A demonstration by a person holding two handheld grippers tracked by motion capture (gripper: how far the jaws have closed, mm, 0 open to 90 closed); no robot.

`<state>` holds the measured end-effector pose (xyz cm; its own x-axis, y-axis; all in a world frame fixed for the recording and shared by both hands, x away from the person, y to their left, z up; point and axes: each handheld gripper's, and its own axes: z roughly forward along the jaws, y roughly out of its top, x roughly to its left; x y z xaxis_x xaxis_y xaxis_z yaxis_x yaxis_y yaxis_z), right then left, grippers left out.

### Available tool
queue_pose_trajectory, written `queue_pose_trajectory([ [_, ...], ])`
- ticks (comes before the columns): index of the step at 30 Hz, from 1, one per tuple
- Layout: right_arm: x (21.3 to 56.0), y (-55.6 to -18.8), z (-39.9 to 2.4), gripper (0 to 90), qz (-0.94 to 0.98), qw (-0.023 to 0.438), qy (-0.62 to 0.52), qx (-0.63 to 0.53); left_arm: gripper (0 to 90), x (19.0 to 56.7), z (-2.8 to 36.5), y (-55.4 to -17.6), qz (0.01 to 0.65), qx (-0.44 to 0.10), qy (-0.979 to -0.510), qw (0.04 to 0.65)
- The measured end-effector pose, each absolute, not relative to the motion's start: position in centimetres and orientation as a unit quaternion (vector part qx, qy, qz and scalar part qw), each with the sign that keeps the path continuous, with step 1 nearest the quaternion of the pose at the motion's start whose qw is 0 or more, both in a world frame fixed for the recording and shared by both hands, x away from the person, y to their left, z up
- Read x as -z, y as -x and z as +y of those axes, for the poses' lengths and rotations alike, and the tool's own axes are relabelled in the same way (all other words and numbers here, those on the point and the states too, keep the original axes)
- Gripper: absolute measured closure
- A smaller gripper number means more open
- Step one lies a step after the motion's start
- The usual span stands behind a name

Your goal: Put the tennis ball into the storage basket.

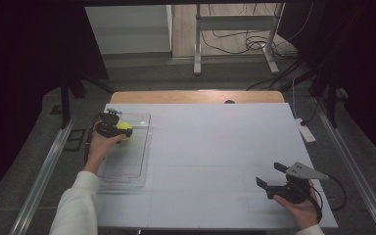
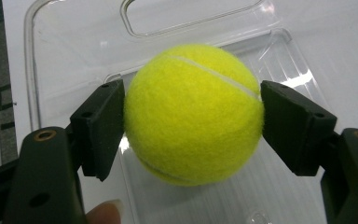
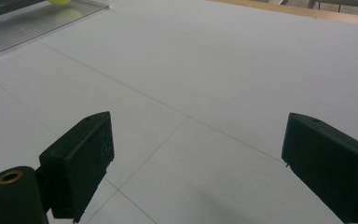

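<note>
Hands from the high view sat well apart: the left claw (image 1: 119, 128) held a fuzzy yellow tennis ball (image 1: 124, 126) over a clear plastic tray (image 1: 138, 169) on the white counter (image 1: 215, 147). From the left gripper view, both pads squeezed the ball (image 2: 193, 114), not yet dropped in the tray (image 2: 74, 46). From the right gripper view, the right claw (image 3: 196, 158) gaped wide, holding nothing.

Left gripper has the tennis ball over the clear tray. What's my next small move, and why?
Probably lower it a little, then open. The left gripper is shut on the tennis ball above the clear tray, and its pads press both sides. The right gripper sits open and idle.
</note>
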<state>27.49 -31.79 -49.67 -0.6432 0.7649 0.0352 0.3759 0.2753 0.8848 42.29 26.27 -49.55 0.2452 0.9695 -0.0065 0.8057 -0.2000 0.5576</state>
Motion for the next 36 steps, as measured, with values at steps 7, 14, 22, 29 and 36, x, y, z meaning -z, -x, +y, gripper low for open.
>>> queue_pose_trajectory([
  [7, 49.7, -27.5, -31.8, 9.3, 0.772, 0.204, -0.37, -0.475, 26.1, 49.7, 26.3, -42.4, 0.59, -0.178, -0.753, 0.232],
  [14, 49.7, -27.5, -31.8, 9.3, 0.772, 0.205, -0.37, -0.475, 21.8, 49.4, 26.3, -42.3, 0.593, -0.181, -0.746, 0.242],
  [22, 49.7, -27.5, -31.9, 9.3, 0.771, 0.205, -0.372, -0.474, 13.6, 48.8, 26.5, -41.8, 0.588, -0.182, -0.741, 0.268],
  [29, 49.7, -27.6, -31.8, 9.3, 0.771, 0.204, -0.372, -0.475, 12.5, 47.8, 27.2, -40.5, 0.576, -0.181, -0.733, 0.313],
  [36, 49.8, -27.6, -31.9, 9.5, 0.77, 0.201, -0.374, -0.475, 12.8, 47.1, 27.1, -39.0, 0.552, -0.181, -0.735, 0.349],
])
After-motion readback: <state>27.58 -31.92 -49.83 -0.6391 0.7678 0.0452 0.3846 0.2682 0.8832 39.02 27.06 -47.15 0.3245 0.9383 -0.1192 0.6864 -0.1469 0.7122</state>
